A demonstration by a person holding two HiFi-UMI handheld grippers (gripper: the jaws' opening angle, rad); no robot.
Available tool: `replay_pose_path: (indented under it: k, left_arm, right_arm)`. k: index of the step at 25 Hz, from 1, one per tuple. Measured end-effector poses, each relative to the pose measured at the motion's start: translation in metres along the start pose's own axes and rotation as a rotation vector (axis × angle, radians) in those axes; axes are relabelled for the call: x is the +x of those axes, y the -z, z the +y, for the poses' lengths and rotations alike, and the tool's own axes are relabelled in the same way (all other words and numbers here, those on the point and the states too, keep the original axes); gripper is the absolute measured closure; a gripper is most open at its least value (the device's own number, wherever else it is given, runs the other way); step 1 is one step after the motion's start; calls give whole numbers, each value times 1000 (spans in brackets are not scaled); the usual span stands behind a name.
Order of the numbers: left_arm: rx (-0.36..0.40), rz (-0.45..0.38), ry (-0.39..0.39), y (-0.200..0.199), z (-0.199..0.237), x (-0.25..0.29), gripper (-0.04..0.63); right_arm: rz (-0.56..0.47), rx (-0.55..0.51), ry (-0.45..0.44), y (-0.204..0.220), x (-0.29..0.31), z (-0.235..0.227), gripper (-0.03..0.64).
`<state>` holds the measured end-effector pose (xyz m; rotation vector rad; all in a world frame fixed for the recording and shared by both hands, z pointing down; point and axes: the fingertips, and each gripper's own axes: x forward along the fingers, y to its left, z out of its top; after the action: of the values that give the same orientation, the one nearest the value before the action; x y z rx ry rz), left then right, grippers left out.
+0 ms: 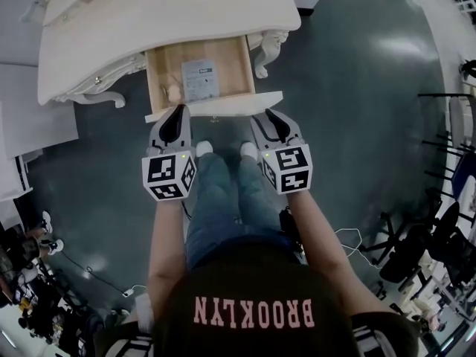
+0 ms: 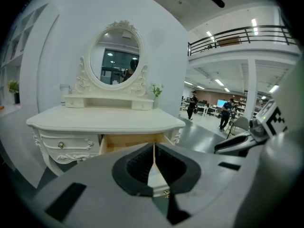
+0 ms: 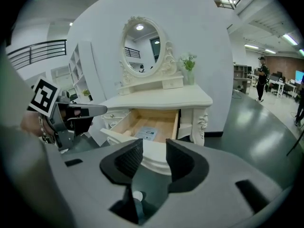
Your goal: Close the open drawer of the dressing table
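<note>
Because the drawer [image 1: 199, 76] stands pulled well out of the dressing table [image 1: 89, 88] toward the person, its wooden box lies open to the head view. A printed paper [image 1: 199, 79] lies flat on its bottom, and a small pale thing near its left wall is too small to identify. The drawer sits under the right part of the white tabletop [image 1: 149, 21]. Its white front panel [image 1: 216, 104] is the nearest part of the furniture, with its long axis running left to right. The drawer travels across that axis, from near to far, so closing it should take a straight push away from the person.

Both tools sit on the near side of that panel and point at it. The left tool [image 1: 177, 114] is at the left half of the panel, and its tip seems to overlap the panel's near edge in the head view. In its own view its jaws are pressed together with nothing between them. The right tool [image 1: 274, 117] is at the panel's right end. Its jaws stand apart and empty, with the curved white panel showing through the gap beyond them. Neither view settles whether either tip touches the panel.

Judging by this layout, the two tools flank the panel's middle about evenly, so a joint push should keep the drawer square. Of the two, the left looks slightly the nearer.
</note>
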<state>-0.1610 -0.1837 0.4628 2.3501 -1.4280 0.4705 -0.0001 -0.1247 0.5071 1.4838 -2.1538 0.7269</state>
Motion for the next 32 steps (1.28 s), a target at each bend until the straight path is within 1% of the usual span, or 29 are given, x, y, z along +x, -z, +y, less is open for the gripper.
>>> replay_pose_path:
  k: [9,15,19,23,27,32]
  left_arm:
    - [14,42,56,18,9,13,584]
    - [18,52,70,27,15,13,584]
    - [13,54,72,28,20,10,584]
    - [6,59,73,32,26,9,584]
    - [0,64,71,33,32,8,584]
    - [-2,64,71,34,36,9,584]
  right_arm:
    - [75,82,61,37,26,6,375]
    - [112,150,144,64,43,9,318]
    - [124,187,178,75,55,12,311]
    - [147,189,222,82,65,11,310]
    - [174,184,228,86,74,13,310]
    - [186,184,261,88,78,11,310]
